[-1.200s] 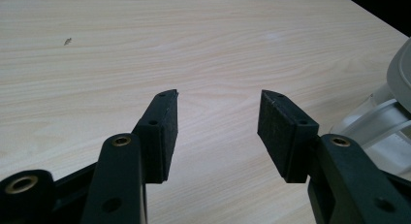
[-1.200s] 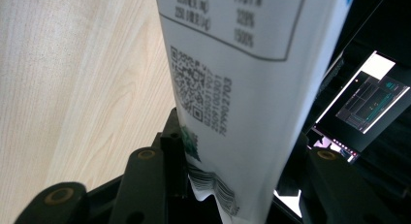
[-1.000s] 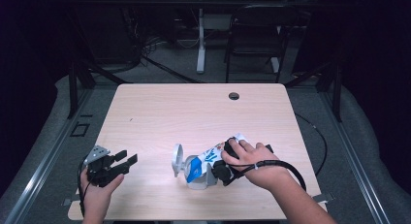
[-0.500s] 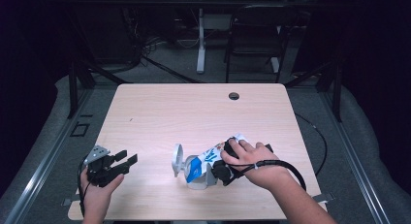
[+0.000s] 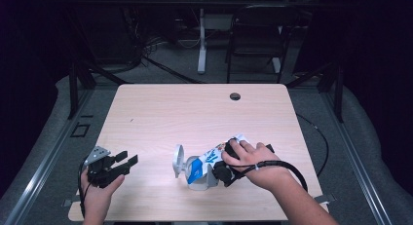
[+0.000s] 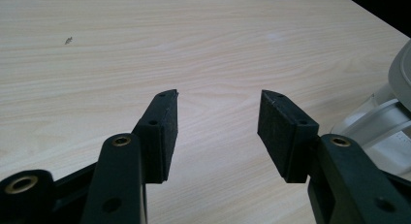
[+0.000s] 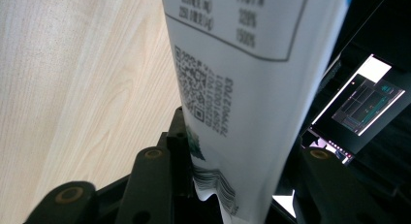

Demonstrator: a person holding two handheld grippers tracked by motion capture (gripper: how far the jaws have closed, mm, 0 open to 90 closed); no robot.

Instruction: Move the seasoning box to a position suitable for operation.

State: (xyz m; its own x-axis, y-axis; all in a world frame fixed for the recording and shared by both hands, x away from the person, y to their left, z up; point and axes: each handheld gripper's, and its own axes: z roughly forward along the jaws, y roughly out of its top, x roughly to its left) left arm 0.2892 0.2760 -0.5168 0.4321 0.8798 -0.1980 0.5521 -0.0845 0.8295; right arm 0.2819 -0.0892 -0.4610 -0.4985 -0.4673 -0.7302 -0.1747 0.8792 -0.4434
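**Q.** What does the figure show of the jaws, and where is the thing being worked?

**A.** My right gripper (image 5: 221, 160) has its jaws clamped across the end of the white-and-blue printed foil pouch (image 5: 213, 154). They have just been closing, with the pouch between them. The pouch lies tilted near the front of the pale wooden table (image 5: 195, 113), its far end resting on the grey-white plastic stand with a round ring (image 5: 195, 178). My left gripper (image 5: 127, 158) rests well apart at the table's front left corner, jaws apart and holding nothing.

**Q.** How is the step best carried out?

**A.** I judge the step to be securing the pouch before handling it at the stand.
- Squeeze only until the foil stops slipping, because a soft pouch buckles under a hard pinch.
- Keep the grip near the sealed edge, where the printed code sits in the right gripper view, since the material is stiffest there.
- Bring the left jaws across to steady the stand before pulling or pushing, as it looks light enough to slide.
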